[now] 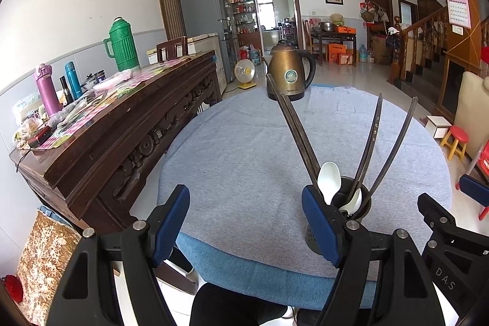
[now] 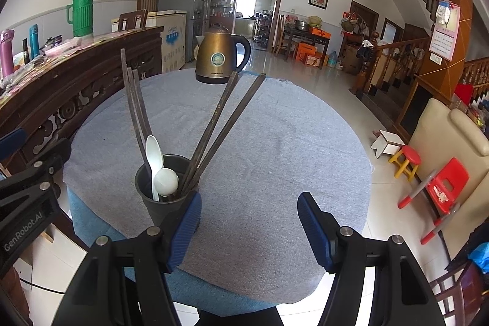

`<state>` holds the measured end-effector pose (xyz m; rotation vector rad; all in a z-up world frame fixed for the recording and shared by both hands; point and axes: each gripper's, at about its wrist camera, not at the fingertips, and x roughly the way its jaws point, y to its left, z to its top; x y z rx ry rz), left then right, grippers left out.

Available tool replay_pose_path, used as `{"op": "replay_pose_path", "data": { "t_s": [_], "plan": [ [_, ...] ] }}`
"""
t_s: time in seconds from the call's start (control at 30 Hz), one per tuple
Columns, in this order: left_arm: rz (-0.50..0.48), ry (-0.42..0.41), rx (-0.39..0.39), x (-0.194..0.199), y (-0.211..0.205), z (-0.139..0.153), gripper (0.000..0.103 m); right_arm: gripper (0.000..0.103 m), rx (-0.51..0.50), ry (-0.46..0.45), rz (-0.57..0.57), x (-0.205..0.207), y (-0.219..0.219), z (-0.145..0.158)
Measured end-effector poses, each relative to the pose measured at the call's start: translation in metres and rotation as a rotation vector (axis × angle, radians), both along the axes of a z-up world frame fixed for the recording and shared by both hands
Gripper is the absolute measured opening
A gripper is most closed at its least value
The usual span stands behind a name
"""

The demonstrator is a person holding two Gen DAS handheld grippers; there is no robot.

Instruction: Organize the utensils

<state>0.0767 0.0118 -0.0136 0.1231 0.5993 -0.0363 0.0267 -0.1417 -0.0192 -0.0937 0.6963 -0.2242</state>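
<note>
Both tools, left and right, hang spread and empty over the table, flanking the holder, whose chopsticks and spoons look light, stiff and slippery, best pinched mid-shaft.

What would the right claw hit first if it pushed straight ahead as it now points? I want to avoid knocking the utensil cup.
Probably just the grey tablecloth: the open right claw aims down at bare cloth. The utensil cup sits by its left finger, apparently off that line, though depth is unclear.
</note>
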Motion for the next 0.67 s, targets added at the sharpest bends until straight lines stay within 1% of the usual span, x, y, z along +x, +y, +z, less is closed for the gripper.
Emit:
{"op": "replay_pose_path", "data": {
  "t_s": [0.4, 0.53, 0.63, 0.67],
  "plan": [
    [0.005, -0.021, -0.026, -0.007, 0.013, 0.005, 0.076, 0.069, -0.021, -0.011, 0.004, -0.009, 0.011, 0.005],
    [0.001, -0.03, -0.015, -0.005, 0.011, 0.004, 0.076, 0.069, -0.02, -0.007, 0.006, -0.006, 0.013, 0.004],
    [0.006, -0.053, 0.005, -0.001, 0.009, -0.001, 0.076, 0.069, -0.012, 0.003, 0.007, 0.0, 0.009, -0.001],
    [0.012, -0.043, 0.003, 0.004, 0.011, -0.003, 0.076, 0.069, -0.008, 0.006, 0.003, 0.002, 0.007, -0.003]
  ]
}}
